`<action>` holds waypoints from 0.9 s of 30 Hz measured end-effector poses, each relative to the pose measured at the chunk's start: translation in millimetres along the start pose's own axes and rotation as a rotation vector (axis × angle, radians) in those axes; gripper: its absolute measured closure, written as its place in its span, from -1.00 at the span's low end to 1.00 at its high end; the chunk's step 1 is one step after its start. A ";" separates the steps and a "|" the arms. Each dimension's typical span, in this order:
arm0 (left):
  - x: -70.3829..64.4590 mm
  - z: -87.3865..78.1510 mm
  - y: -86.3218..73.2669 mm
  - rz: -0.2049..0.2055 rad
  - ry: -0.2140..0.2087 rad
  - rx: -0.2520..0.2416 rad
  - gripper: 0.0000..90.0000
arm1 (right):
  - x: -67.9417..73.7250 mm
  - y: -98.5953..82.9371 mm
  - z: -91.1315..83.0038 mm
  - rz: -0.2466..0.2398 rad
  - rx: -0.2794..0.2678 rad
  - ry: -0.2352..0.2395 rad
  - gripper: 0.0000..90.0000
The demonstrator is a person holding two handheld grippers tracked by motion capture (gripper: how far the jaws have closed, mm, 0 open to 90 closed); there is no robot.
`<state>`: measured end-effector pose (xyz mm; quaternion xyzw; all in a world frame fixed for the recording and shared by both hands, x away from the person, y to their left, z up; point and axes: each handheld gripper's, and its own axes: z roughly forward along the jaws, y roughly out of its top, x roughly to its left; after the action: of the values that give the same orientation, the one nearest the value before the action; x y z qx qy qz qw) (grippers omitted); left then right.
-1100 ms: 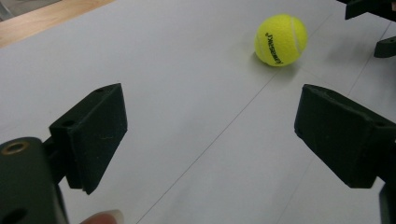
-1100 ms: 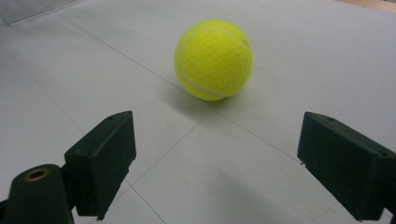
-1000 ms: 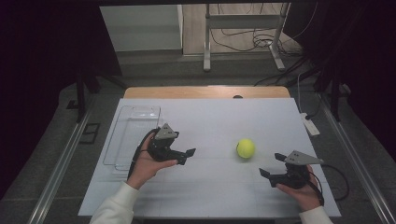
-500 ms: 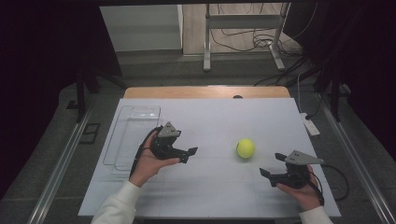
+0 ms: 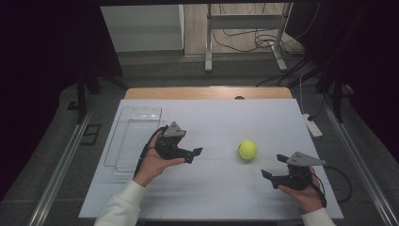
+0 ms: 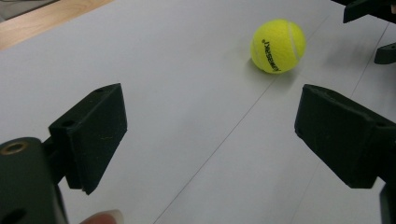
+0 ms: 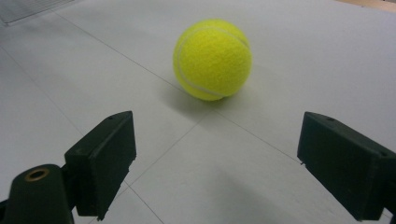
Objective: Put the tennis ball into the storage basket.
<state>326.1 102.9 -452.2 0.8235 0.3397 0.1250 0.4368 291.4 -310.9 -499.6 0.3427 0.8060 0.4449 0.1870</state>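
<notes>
A yellow tennis ball (image 5: 247,149) rests on the white table sheet (image 5: 216,122), right of centre. My left gripper (image 5: 196,155) is held left of the ball, open, jaws pointing right toward it with nothing between them. In the left gripper view the ball (image 6: 278,45) lies ahead, upper right, beyond the wide-apart jaws. My right gripper (image 5: 274,166) sits near the front right, open and empty, jaws pointing left, just below and right of the ball. In the right gripper view the ball (image 7: 212,59) lies close ahead, centred between the jaws.
A clear plastic tray (image 5: 135,136) lies at the table's left side, behind my left hand. A white power strip (image 5: 312,126) sits off the right edge. A wooden strip (image 5: 207,92) runs along the far edge. Metal stand legs (image 5: 244,61) rise beyond.
My left gripper has shifted slightly rightward toward the ball. The right gripper and the ball have stayed where they were.
</notes>
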 end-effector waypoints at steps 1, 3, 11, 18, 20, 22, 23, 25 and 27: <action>-0.4 1.0 1.1 0.002 -0.002 0.000 -0.77 | 0.0 0.0 0.0 -0.001 0.000 0.001 -0.73; -0.6 1.5 1.7 0.004 -0.003 0.000 -0.77 | -0.1 -0.1 0.0 -0.002 0.001 0.001 -0.73; -2.5 5.8 6.1 0.008 -0.007 0.000 -0.77 | -0.2 -0.1 0.1 -0.003 0.005 -0.001 -0.73; -2.9 9.8 8.6 0.010 -0.014 0.002 -0.77 | -0.1 -0.1 0.2 -0.004 0.005 -0.002 -0.73; -2.7 11.2 9.1 0.008 -0.016 0.002 -0.77 | -0.2 -0.2 0.4 -0.001 0.002 -0.001 -0.73; -2.5 12.2 9.6 0.010 -0.018 0.002 -0.77 | -0.3 -0.2 0.4 0.001 0.001 -0.001 -0.74; -2.7 12.6 9.9 0.010 -0.019 0.002 -0.77 | -0.4 -0.2 0.4 0.001 0.001 -0.001 -0.74; -3.2 13.8 10.7 0.010 -0.021 0.001 -0.77 | -0.2 -0.2 0.4 0.001 0.001 -0.001 -0.74; -3.7 15.0 11.7 0.012 -0.024 0.000 -0.77 | -0.1 -0.1 0.5 0.000 0.002 0.000 -0.74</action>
<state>336.2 86.3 -451.3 0.8271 0.3294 0.1178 0.4398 291.7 -310.8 -500.0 0.3428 0.8065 0.4441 0.1867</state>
